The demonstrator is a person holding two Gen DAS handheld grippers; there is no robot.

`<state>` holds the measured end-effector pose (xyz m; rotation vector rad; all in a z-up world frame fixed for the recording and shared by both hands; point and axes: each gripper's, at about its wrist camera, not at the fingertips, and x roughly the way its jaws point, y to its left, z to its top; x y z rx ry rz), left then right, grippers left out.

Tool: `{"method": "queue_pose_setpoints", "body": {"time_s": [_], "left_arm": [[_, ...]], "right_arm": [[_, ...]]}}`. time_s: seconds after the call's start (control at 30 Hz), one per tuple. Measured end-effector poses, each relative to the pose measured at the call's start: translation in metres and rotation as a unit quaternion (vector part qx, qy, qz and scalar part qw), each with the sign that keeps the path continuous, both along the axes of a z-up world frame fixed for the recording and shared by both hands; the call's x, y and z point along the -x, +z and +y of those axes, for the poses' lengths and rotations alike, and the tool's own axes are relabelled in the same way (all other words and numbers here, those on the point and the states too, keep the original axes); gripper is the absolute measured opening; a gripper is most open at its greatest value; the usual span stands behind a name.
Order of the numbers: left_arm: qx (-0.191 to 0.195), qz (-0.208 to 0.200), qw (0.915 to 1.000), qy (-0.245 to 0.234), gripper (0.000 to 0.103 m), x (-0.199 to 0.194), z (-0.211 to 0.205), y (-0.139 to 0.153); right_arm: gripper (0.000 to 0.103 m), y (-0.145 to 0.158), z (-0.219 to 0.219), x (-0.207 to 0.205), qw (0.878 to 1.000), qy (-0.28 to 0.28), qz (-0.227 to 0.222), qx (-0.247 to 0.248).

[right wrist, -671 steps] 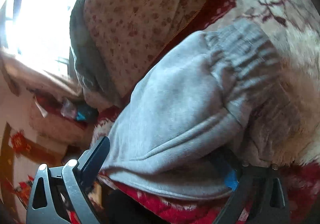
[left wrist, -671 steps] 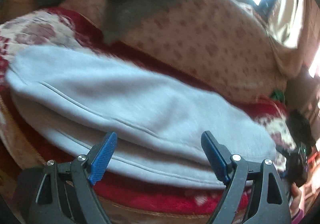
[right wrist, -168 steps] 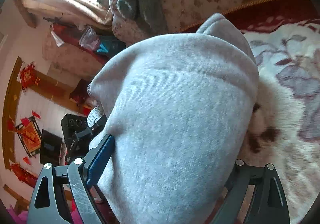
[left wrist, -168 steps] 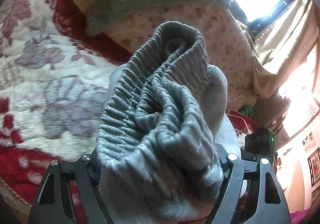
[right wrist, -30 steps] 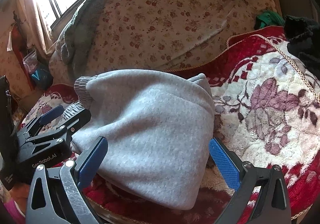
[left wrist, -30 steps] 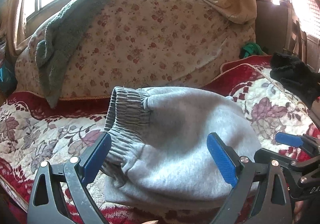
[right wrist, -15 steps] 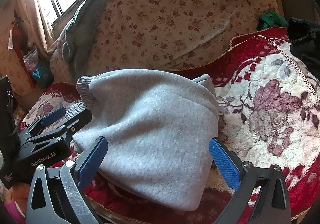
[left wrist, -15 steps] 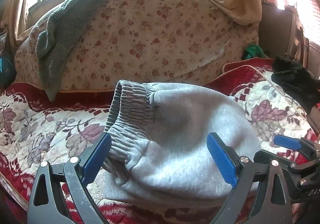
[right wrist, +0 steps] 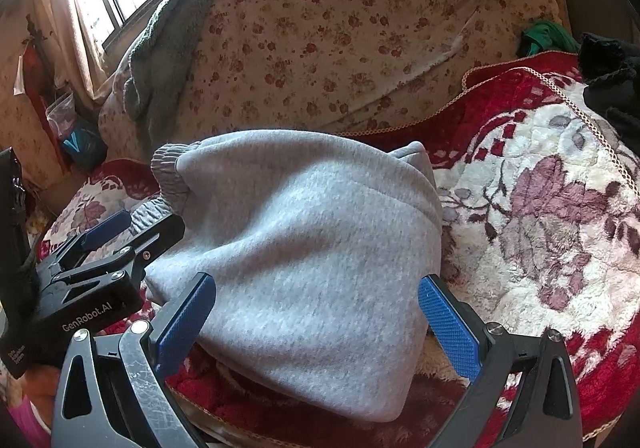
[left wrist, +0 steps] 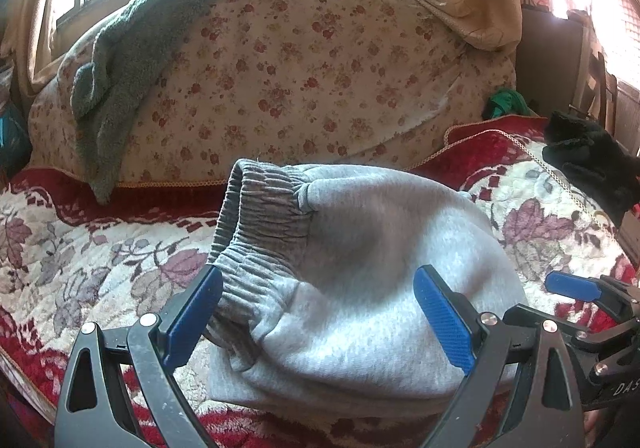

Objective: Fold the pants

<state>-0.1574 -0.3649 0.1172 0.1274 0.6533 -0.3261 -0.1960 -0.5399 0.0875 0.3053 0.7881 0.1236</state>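
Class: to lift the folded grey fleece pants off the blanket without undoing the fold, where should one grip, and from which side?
Grip the folded grey fleece pants at the ribbed elastic waistband, coming from the left: there the bunched layers stand up as a thick ridge.

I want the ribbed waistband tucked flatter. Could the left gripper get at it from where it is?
Probably yes. The left gripper is open, and the ribbed waistband of the grey sweatpants lies exposed just beyond its left finger. Nothing covers it, and the right gripper is on the far side.
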Motion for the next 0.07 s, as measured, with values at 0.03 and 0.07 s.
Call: {"method": "queue_pose_setpoints", "body": {"time_s": [0.03, 0.07], "left_arm": [[-0.004, -0.002, 1.0, 0.0, 0.096, 0.0005, -0.0011, -0.0008], [-0.005, -0.002, 1.0, -0.002, 0.096, 0.0002, -0.0016, -0.0017]], "right_arm": [[0.103, -0.0006, 0.0001, -0.0005, 1.0, 0.0, 0.001, 0.0], [0.103, -0.0009, 0.0002, -0.001, 1.0, 0.001, 0.002, 0.0]]}}
